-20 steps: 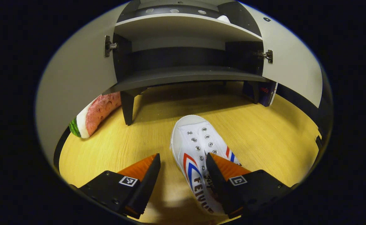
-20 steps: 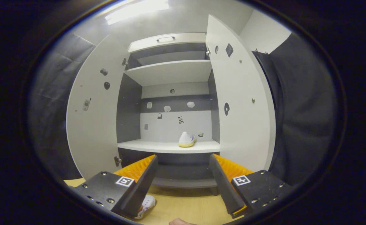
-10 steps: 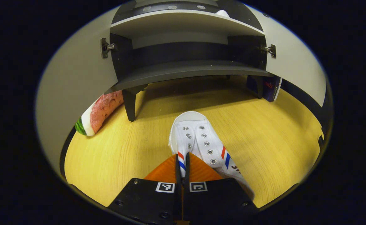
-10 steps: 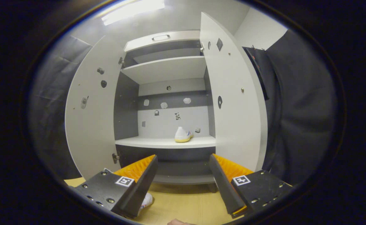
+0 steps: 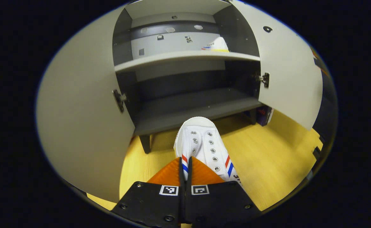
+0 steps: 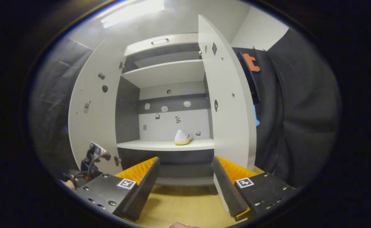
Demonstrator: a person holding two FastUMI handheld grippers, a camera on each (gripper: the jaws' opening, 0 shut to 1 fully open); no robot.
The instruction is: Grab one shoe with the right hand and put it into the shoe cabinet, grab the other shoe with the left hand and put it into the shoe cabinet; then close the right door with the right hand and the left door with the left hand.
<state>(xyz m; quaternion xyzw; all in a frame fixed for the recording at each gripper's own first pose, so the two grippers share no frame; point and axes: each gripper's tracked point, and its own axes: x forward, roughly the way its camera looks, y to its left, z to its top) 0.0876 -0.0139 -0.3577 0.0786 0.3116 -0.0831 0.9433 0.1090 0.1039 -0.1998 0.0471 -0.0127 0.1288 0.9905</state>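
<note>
Shoe [image 5: 204, 144] hangs pinched at its side in the left gripper [image 5: 185, 164], toe toward the cabinet's bottom shelf [image 5: 192, 110]; right gripper [image 6: 185, 172] gapes apart, holding nothing.

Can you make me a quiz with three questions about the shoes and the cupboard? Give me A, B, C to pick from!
1. Where is the shoe that is already put away?
A. On the cabinet's middle shelf
B. On the floor
C. On top of the cabinet

2. How many cabinet doors are open?
A. None
B. One
C. Two

3. What is the left gripper doing?
A. Wide open, holding nothing
B. Shut on a shoe
C. Pushing a door

Answers:
1. A: the put-away shoe sits on the middle shelf of the shoe cabinet.
2. C: the left door and the right door both swing outward.
3. B: the left gripper has its fingers pressed together on the white shoe, while the right gripper is open.
</note>
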